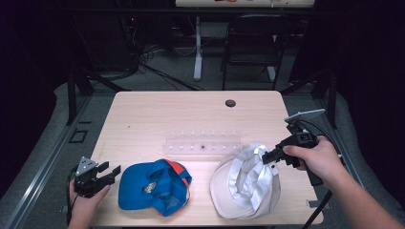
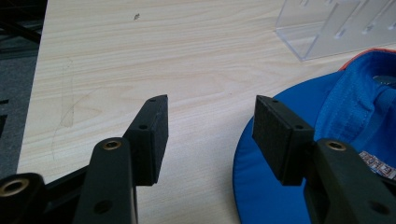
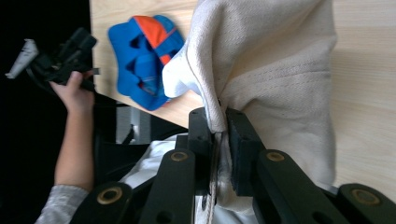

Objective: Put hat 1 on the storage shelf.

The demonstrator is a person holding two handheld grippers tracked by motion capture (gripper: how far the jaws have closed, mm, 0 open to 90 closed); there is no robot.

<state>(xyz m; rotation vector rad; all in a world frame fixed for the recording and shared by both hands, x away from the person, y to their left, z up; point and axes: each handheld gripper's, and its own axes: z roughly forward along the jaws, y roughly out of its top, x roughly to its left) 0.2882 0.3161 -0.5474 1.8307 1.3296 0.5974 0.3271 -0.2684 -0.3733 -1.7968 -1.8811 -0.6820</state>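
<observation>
Right gripper (image 1: pixel 273 157) has its fingers clamped on the white cap's (image 1: pixel 246 183) thin edge at three o'clock; it might slip free. Left gripper (image 1: pixel 109 171) fingers stand apart, empty.

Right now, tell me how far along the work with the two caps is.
Done: the right claw has shut on the rim of the white cap, pinching fabric between its jaws and holding that edge raised off the table. In hand: that lift. Left: the blue cap lies upside down and ungripped; the left claw is open at its brim. Both caps sit in front of the clear rack.
</observation>
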